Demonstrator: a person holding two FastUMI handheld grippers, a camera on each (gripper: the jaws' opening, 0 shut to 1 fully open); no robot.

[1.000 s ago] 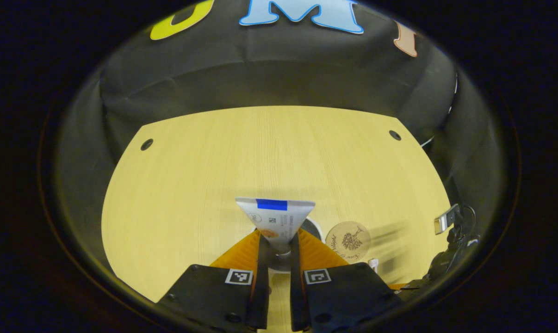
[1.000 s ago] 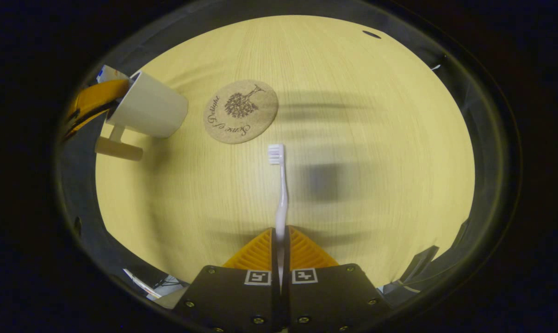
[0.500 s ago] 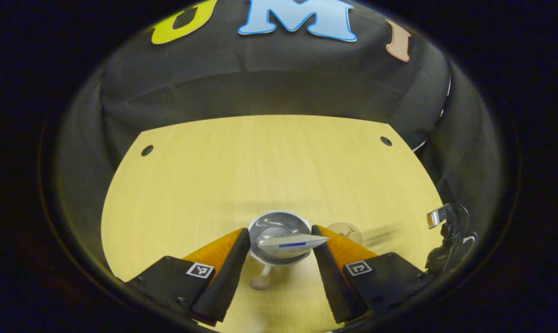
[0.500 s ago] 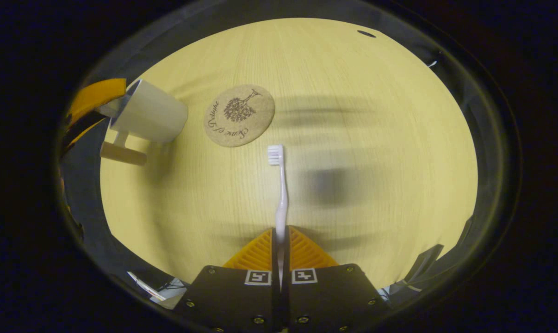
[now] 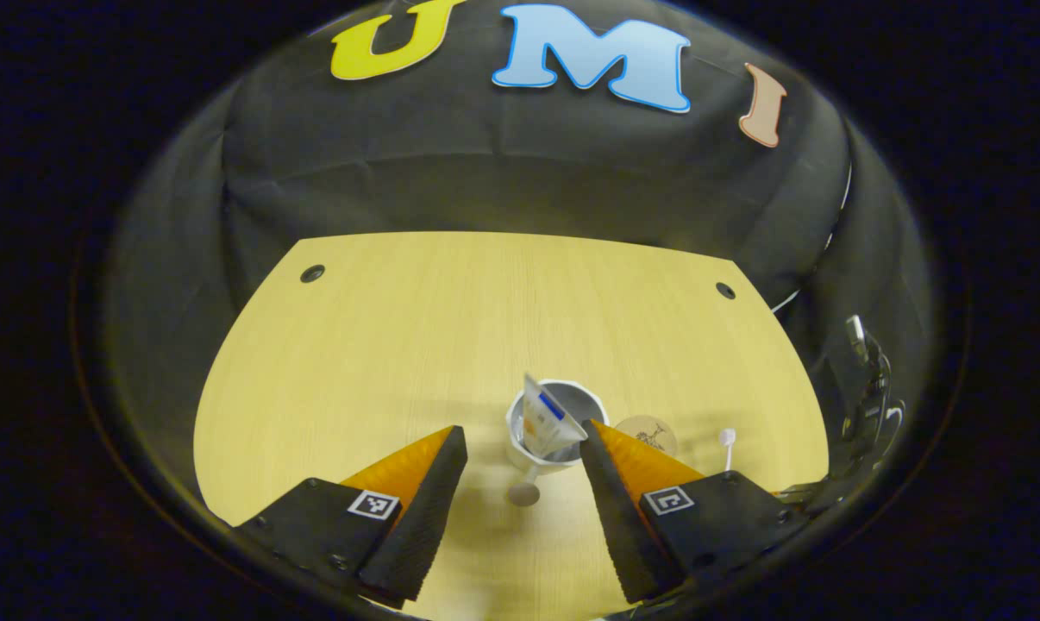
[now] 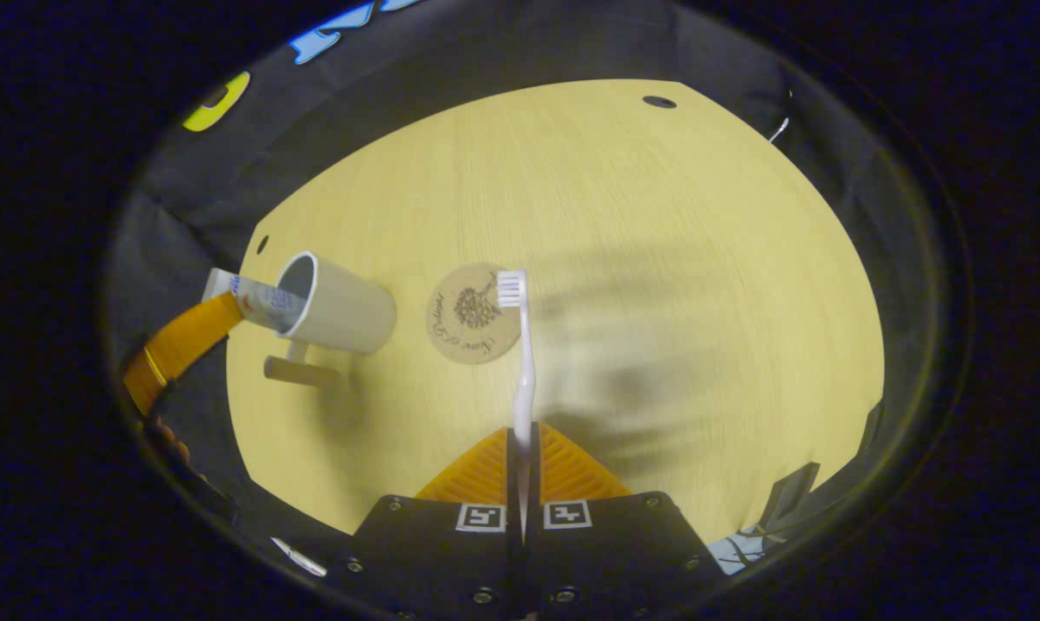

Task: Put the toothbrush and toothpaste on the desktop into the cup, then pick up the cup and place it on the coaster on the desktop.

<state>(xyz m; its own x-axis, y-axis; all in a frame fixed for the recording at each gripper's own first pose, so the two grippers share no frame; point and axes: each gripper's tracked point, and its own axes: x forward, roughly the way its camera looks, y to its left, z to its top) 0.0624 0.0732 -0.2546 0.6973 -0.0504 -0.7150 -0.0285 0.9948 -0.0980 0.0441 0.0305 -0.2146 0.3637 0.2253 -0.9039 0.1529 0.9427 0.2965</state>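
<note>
Pale wood desktop point(image 5: 382, 345), bare across most of its width. White cup point(image 5: 557, 424) upright near the front edge, toothpaste point(image 5: 544, 420) standing tilted inside, crimped end leaning out over the rim. Left gripper point(image 5: 520, 483) raised above and behind the cup, fingers spread wide on either side of it, touching nothing; empty, so judged finished with the tube. Cup handle point(image 5: 524, 490) pointing back toward that gripper, handy for a later lift.

Right gripper point(image 6: 521, 457) clamped tight on the toothbrush point(image 6: 523, 362), orange fingers point(image 6: 481, 473) pinching the lower handle, bristle head forward and overlapping the coaster point(image 6: 468, 315) in the right gripper view. Held by the tail end, probably so the brush can drop into the cup without the fingers meeting the rim. Seen from here, cup just left of the coaster, apart from it, tube poking out toward an orange finger of the left gripper point(image 6: 179, 345).

Room for moving: wide clear wood beyond and to the right of the coaster, nothing between brush and cup but the coaster lying flat. Tighter at the cup mouth, partly taken by the slanted tube; likely best entered on the free side. Desk edge close on the near side, dark cloth wall point(image 5: 520, 181) well back. Cup transfer to the coaster not yet begun.
</note>
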